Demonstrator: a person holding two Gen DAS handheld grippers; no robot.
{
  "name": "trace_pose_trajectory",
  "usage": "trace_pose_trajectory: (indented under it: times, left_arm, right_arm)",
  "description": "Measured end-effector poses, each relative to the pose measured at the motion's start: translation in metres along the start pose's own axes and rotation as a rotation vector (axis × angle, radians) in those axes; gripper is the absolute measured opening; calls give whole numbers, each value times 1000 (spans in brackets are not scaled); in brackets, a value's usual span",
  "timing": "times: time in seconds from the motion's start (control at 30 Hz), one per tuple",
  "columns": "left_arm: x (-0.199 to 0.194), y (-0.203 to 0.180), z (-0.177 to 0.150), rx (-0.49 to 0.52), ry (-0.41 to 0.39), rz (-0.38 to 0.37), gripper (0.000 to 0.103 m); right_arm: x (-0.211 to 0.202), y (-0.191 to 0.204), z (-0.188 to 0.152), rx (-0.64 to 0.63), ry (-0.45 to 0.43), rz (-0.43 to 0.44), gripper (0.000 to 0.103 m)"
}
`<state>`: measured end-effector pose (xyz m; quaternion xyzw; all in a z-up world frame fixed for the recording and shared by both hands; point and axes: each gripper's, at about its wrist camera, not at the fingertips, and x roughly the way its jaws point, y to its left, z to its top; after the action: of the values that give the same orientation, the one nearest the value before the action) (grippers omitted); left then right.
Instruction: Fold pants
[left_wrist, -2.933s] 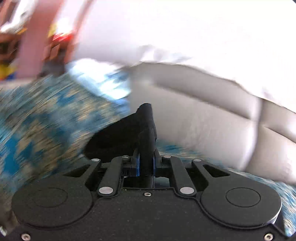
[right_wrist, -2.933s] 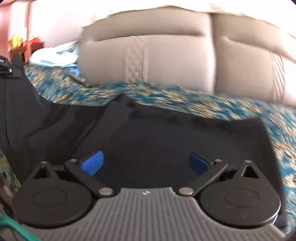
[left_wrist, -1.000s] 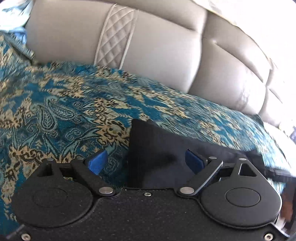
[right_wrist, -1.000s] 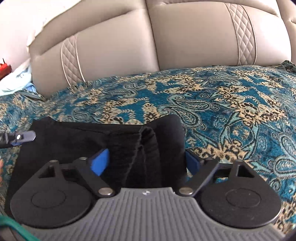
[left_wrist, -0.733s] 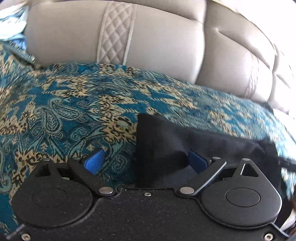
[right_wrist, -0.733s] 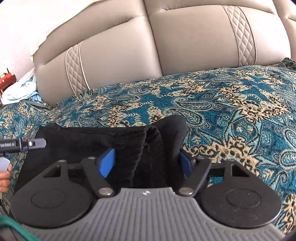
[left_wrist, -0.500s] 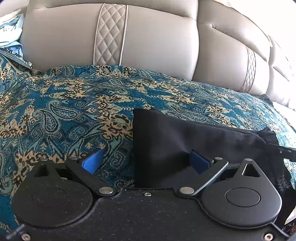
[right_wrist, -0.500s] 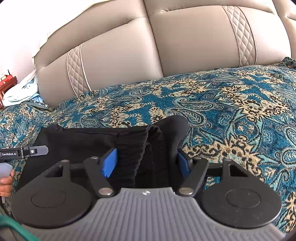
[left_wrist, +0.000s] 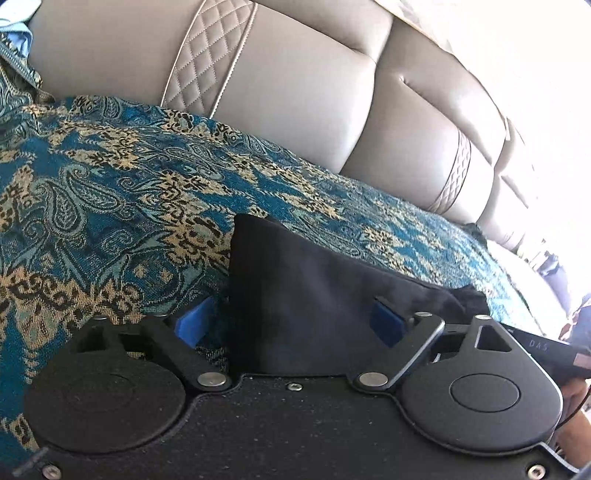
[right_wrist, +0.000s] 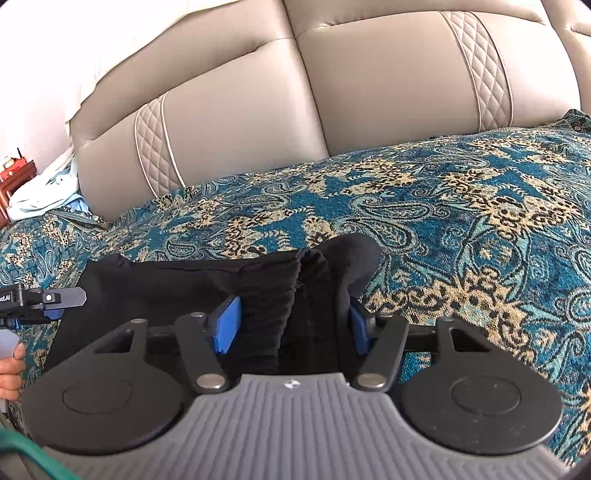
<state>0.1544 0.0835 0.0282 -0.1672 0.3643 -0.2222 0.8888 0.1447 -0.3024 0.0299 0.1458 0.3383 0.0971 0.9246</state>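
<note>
The black pants lie folded on the patterned blue bedspread. My left gripper is open, its blue pads straddling the left corner of the fold. In the right wrist view the pants show their bunched waistband end. My right gripper has its blue pads close on either side of that bunched end, a small gap showing by the left pad. The left gripper's tip shows at the left edge of the right wrist view.
A padded beige headboard runs along the back of the bed. Light blue cloth and a red-brown side table sit at the far left. The bedspread stretches to the right.
My right gripper's pads have closed inward around the bunched waistband end. My left gripper stays open over the left corner and has tilted slightly.
</note>
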Motion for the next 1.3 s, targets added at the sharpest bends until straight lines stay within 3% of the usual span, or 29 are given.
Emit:
trace_pose_trajectory:
  times: [0.13,0.23,0.3,0.37,0.4,0.43,0.5,0.53,0.63,0.83,1.1,1.3]
  left_arm:
    - [3,3,1,-15,2,-37,80]
    - [6,4,-1,-50,-10,-72,84]
    - [7,12,-6,-157,-51,-114,90]
    - [6,18,-9,-216,-75,-128,86]
    - [5,15,-9,-192,-75,-97,71]
    - [5,11,-10,-152,-75,-47,50]
    - [3,4,-16,-79,-83,36,34]
    - [2,4,-18,-78,-80,39,26]
    - [-1,13,-15,-139,-57,36,16]
    - [-7,34,5,-183,-76,86,13]
    - [-8,61,54,-114,-201,235,13]
    - [15,82,76,-27,-189,362,13]
  right_arm:
    - [1,-1,1,0,3,8,61]
    - [2,-2,1,2,1,12,60]
    - [4,-2,2,15,-1,16,58]
    - [7,-2,4,32,0,22,54]
    - [8,-1,5,38,3,25,50]
    - [9,0,5,42,6,27,46]
    - [12,4,6,47,11,31,40]
    - [14,6,6,51,13,38,38]
    - [22,9,9,104,20,70,36]
    - [45,29,16,191,21,125,31]
    - [100,72,52,203,7,187,29]
    - [140,95,70,165,32,182,31]
